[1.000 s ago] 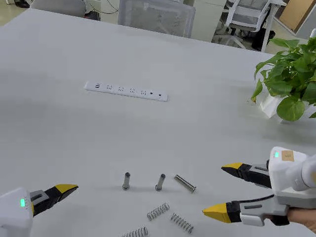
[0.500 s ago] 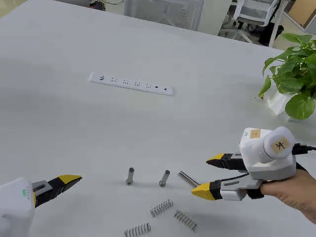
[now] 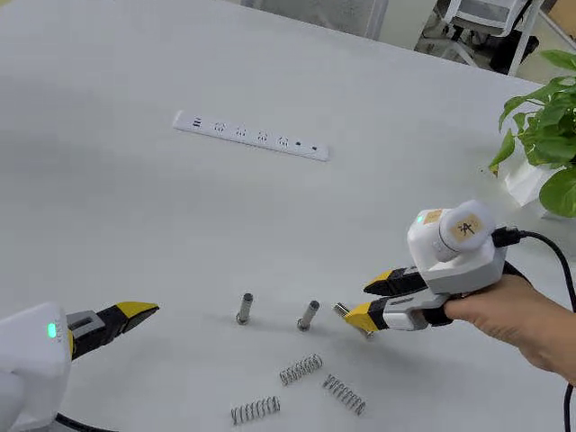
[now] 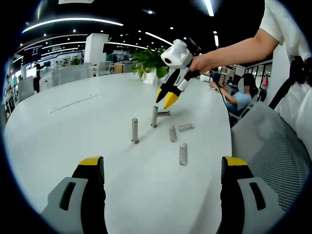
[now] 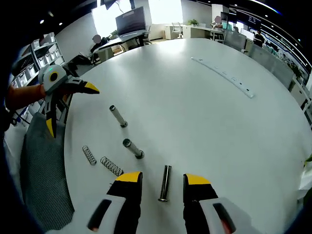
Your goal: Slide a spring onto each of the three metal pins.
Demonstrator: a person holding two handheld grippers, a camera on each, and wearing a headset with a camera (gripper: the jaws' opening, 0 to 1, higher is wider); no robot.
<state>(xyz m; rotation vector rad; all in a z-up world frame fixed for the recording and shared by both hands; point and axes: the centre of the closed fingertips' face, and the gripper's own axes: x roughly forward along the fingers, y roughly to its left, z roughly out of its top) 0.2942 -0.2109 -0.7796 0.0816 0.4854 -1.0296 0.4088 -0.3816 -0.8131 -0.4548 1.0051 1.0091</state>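
Having swung in across the table [image 3: 135, 198], the right gripper [image 5: 163, 179] had narrowed its jaws to straddle the lying pin [image 5: 165, 183], gaps either side. The left gripper [image 4: 163, 165] stayed wide open, empty, short of two upright pins [image 3: 244, 309] and three loose springs [image 3: 301, 368].

Bright, even overhead light; fisheye-warped edges

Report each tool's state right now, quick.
Left tool: open, holding nothing.
Right tool: open, jaws either side of the lying pin, not gripping it.
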